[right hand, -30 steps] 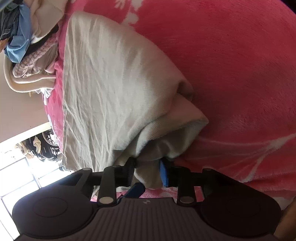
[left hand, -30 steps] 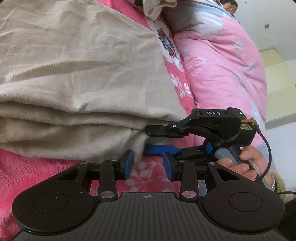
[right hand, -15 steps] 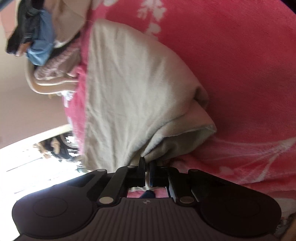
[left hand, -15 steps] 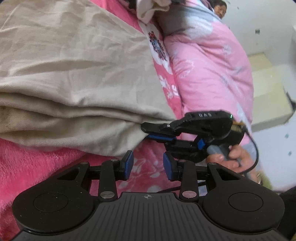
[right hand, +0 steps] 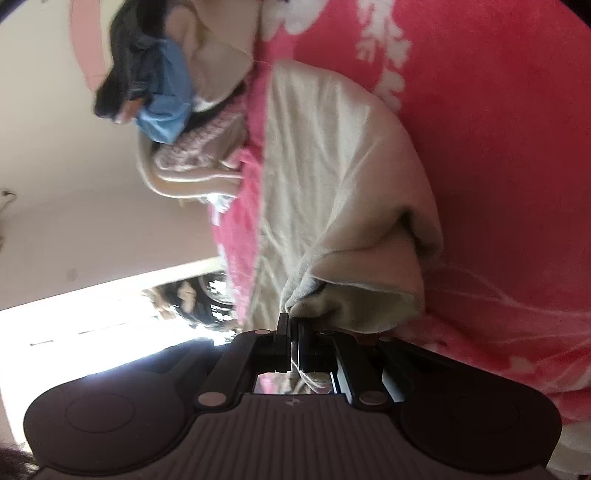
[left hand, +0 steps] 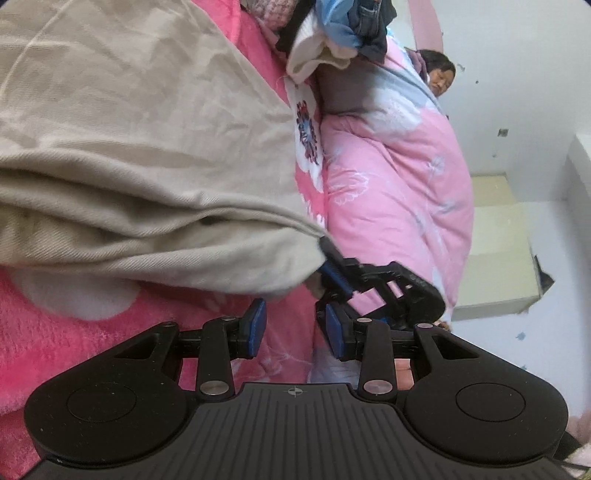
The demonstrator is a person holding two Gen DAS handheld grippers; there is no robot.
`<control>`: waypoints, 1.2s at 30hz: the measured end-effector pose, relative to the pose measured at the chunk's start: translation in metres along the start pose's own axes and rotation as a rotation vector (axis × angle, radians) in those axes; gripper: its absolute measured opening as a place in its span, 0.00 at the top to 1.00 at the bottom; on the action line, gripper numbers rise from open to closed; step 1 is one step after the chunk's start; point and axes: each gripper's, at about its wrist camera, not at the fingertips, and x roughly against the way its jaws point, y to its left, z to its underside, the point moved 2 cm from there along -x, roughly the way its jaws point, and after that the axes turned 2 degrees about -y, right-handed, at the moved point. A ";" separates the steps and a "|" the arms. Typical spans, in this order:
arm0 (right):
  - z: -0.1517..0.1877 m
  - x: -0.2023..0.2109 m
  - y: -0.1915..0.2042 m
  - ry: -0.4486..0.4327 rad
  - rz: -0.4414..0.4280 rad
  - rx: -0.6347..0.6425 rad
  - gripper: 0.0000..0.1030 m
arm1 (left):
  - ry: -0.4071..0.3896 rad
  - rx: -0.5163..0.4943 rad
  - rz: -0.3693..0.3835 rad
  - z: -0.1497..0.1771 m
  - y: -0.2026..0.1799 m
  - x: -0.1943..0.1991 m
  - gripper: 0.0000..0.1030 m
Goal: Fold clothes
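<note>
A beige garment [left hand: 122, 147] lies in folded layers on a pink fleece blanket [left hand: 55, 332]. In the left wrist view my left gripper [left hand: 294, 326] stands open just in front of the garment's lower edge, with only blanket between its blue pads. The right gripper [left hand: 325, 258] shows there too, pinching the garment's near corner from the right. In the right wrist view my right gripper [right hand: 293, 325] is shut on that corner of the beige garment [right hand: 332, 177], and the cloth bunches up at the fingertips.
A pile of mixed clothes [left hand: 343, 29] sits past the garment, also visible as the pile [right hand: 159, 92]. A pink flowered quilt [left hand: 399, 192] covers a person [left hand: 439, 74] lying along the right. Pale floor [left hand: 498, 240] lies beyond the bed.
The right gripper closed on the garment's corner and now holds it pinched. The left gripper stayed open while its view swung toward the far clothes pile.
</note>
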 end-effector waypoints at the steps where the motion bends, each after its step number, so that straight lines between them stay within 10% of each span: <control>1: -0.001 0.000 -0.006 0.005 0.015 -0.032 0.96 | 0.012 -0.029 -0.023 0.002 -0.002 -0.002 0.66; 19: -0.001 -0.004 -0.009 0.078 0.071 -0.027 0.71 | -0.018 -0.087 -0.082 0.003 -0.003 -0.001 0.66; 28: -0.005 -0.002 -0.014 0.073 -0.013 -0.088 0.71 | -0.027 -0.441 -0.234 0.014 -0.048 -0.015 0.66; 36: -0.007 -0.011 -0.023 0.039 0.050 -0.107 0.71 | -0.027 -0.535 -0.325 0.016 -0.055 -0.028 0.67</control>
